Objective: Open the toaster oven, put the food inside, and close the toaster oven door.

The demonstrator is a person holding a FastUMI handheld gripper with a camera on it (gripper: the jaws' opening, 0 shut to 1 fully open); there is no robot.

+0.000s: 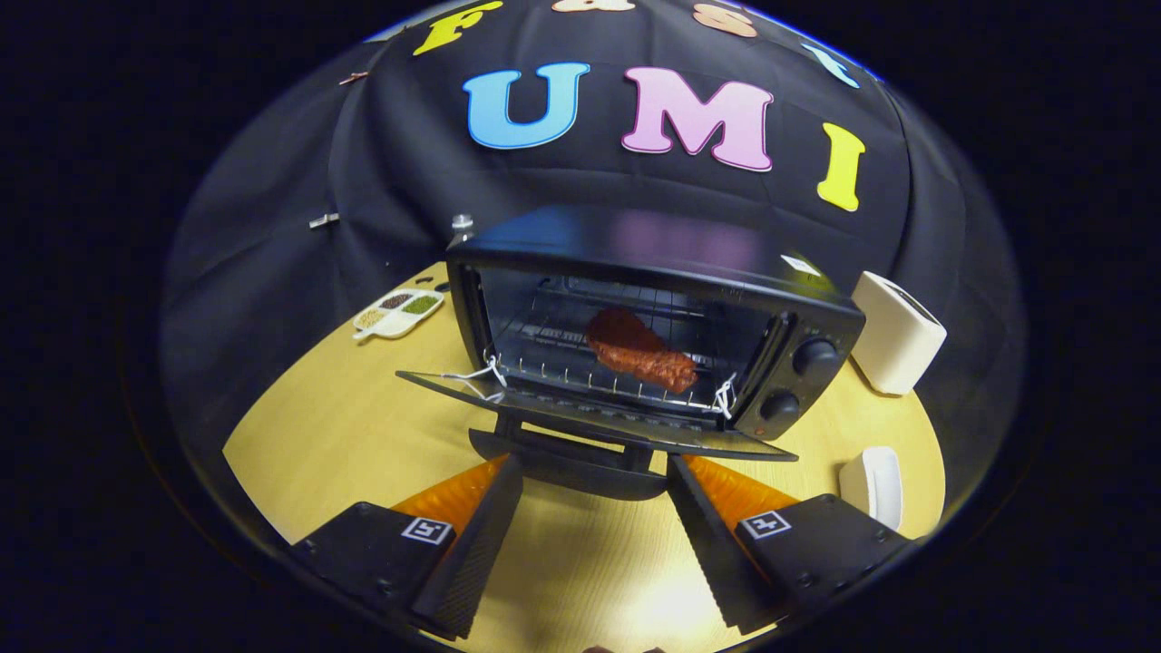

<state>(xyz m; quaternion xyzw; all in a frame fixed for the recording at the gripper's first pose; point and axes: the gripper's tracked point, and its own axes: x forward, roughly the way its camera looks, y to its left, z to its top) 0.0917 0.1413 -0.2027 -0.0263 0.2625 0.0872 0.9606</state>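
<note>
A black toaster oven (653, 272) stands on the yellow wooden table (345, 435), its glass door (590, 417) folded down flat toward me. Inside, a reddish-brown piece of meat (639, 349) lies on the wire rack (562, 349). The door's black handle (571, 467) juts out just ahead of my fingertips. My gripper (594, 472) is open, its fingers spread wide to either side of the handle with nothing held between them.
Two black knobs (812, 358) sit on the oven's right panel. A white box-shaped appliance (898, 331) stands to the oven's right, a small white object (871, 485) nearer me. A white divided dish of grains (399, 313) lies left of the oven, a bottle cap (463, 222) behind it.
</note>
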